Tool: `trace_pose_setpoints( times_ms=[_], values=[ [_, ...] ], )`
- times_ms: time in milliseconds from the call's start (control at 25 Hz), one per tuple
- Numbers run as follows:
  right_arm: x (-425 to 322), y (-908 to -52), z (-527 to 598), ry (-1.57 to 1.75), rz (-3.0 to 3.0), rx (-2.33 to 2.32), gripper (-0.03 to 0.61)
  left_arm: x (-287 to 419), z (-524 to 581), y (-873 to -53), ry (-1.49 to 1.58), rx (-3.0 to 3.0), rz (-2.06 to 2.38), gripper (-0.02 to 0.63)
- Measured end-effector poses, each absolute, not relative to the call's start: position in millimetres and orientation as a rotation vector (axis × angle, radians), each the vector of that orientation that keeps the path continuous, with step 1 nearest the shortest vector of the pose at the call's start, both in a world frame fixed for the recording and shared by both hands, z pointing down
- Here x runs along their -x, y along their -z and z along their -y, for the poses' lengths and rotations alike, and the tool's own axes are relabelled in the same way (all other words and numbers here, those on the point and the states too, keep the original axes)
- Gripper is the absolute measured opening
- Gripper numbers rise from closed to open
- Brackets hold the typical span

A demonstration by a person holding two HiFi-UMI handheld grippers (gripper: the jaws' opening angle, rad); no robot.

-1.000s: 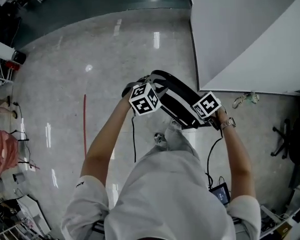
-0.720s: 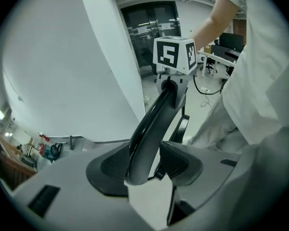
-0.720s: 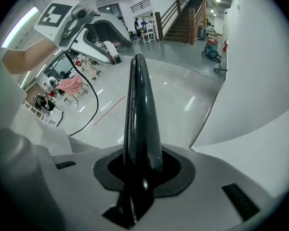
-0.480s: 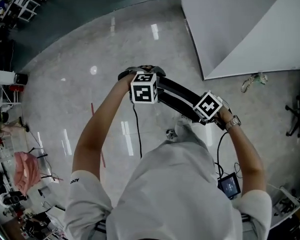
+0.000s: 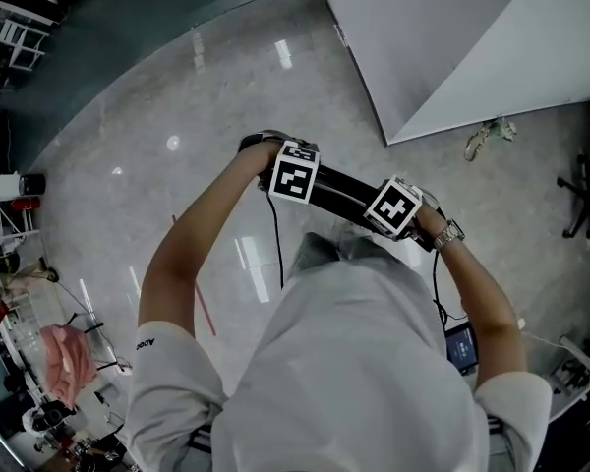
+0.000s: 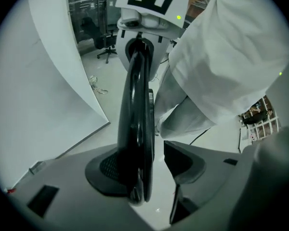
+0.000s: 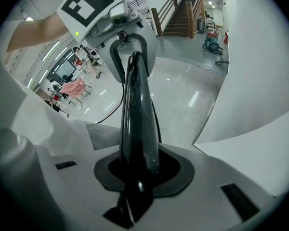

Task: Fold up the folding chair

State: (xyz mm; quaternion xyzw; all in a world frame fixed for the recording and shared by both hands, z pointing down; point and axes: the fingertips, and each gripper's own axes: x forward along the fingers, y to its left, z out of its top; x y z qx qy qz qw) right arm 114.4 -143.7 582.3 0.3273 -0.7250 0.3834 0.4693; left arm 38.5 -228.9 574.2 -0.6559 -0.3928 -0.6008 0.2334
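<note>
Gripping the folding chair [image 5: 346,191] by its black top edge, the person keeps it close in front of the body, where it shows as a dark bar between the 2 marker cubes in the head view. Whether its feet touch the floor is hidden.

The right gripper [image 5: 401,209] is clamped on that edge. Its jaws have just been closing, and in the right gripper view both pads press on the glossy black rim [image 7: 137,105], so this looks like the grip that steadies the load. The left gripper [image 5: 291,177] stands apart. Its jaws have just been opening, and the rim sits between them against 1 pad while the other pad is clear, with a gap showing. I judge that the left side is being let go or re-seated, so the chair depends on 1 hold for now and could swing or slip. The chair looks flat and thin, which suggests the fold is done or nearly so.

A large white panel [image 5: 472,47] stands just beyond the chair, with a tangle of cord [image 5: 487,138] on the floor at its foot. An office chair [image 5: 580,205] sits at the right edge and a small screen [image 5: 462,347] by the person's right side. A black cable [image 5: 275,254] hangs from the left gripper past the legs and could snag. Nothing blocks either gripper's reach to the rim
</note>
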Motion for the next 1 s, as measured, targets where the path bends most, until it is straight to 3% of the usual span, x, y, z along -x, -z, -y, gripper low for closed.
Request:
trace_pose_setpoints(
  times_ms=[160,280,320,1000],
  values=[
    [-117,-581,140,-0.968,1.764,-0.793,0.086,-38,220,-588,1.637,1.762,1.162,0.226],
    [-118,-576,145,-0.94,1.782,-0.809,0.086,-49,222,-594,1.607,1.813,1.165,0.1],
    [-117,-576,146,-0.936,1.785,-0.81,0.086,-51,222,-595,1.609,1.826,1.178,0.092],
    [-134,-589,157,-0.977,1.776,-0.799,0.083,-66,235,-602,1.563,1.835,1.253,0.089]
  ],
)
